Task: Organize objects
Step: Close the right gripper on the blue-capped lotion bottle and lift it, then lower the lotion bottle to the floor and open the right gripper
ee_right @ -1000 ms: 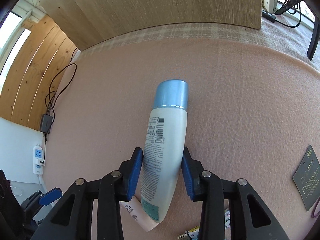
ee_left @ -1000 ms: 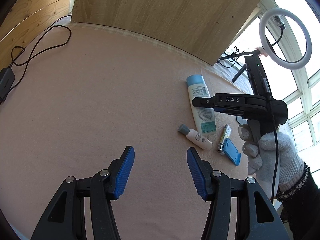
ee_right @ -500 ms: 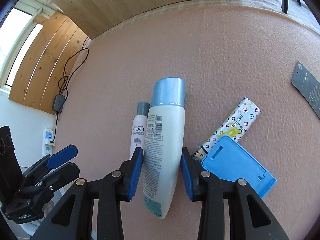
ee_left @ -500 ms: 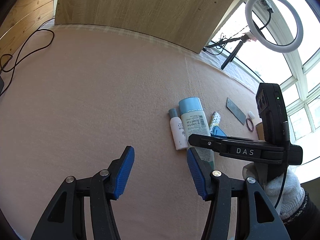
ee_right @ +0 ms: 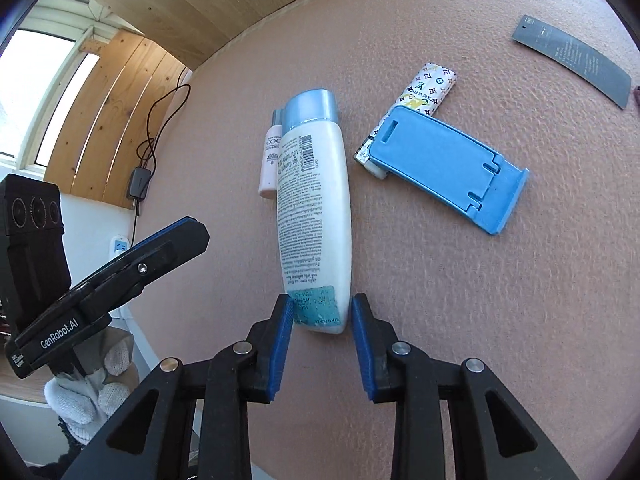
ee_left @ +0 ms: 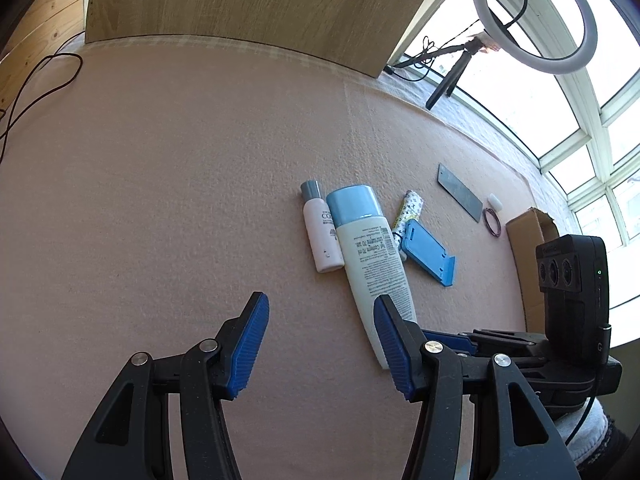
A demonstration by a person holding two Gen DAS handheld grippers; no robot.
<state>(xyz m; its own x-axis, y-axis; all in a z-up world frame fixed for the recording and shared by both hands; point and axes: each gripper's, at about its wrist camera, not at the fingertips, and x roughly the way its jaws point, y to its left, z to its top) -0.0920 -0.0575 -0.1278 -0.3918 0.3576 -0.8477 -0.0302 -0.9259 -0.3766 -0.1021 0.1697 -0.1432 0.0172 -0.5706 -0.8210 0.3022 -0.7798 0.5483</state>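
Pink felt covers the counter (ee_left: 160,168), with a wooden board (ee_left: 248,4) standing at its far edge and a ring light (ee_left: 534,16) by the windows. White lotion bottle (ee_right: 314,204), blue cap pointing far, lies flat mid-counter. Small pink bottle (ee_right: 271,160) lies touching its left side. To the right — a patterned tube (ee_right: 426,94) partly under a blue phone stand (ee_right: 444,160); grey card (ee_right: 572,60) farther right. Cardboard box (ee_left: 530,240) at the right edge in the left view.

Right tool (ee_right: 322,344): jaws apart, flanking the lotion bottle's near end, a gap showing on each side — not gripping. Left tool (ee_left: 320,344): jaws wide apart, empty, above bare felt left of the bottle.
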